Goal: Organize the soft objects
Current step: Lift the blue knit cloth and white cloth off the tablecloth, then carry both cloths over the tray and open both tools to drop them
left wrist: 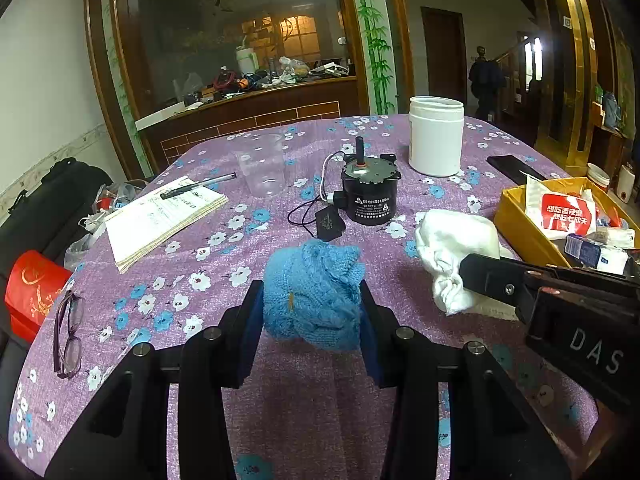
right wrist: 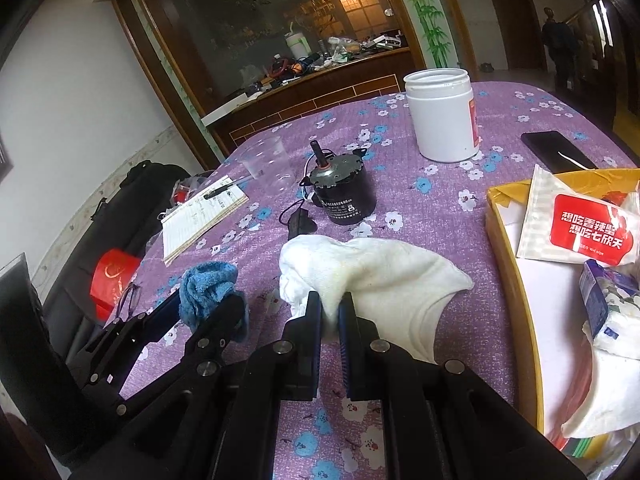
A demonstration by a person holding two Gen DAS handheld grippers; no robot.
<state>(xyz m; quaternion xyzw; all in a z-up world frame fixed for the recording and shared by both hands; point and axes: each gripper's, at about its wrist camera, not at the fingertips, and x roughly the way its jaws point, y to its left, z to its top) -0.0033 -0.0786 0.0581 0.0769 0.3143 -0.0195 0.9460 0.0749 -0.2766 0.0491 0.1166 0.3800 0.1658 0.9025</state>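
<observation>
Purple flowered cloth covers the worktop (left wrist: pixel 304 400). Left gripper (left wrist: pixel 312 304) clamps a blue knitted cloth (left wrist: pixel 316 292). Beside it, right gripper (right wrist: pixel 330 312) pinches a white cloth (right wrist: pixel 384 268).

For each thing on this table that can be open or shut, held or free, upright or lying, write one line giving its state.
left gripper: shut on the blue knitted cloth.
right gripper: shut on the white cloth.
white jar: upright, lid off.
clear plastic cup: upright.
motor: upright, shaft up.
pen: lying on the booklet.
glasses: folded, lying flat.
yellow box: open.
</observation>
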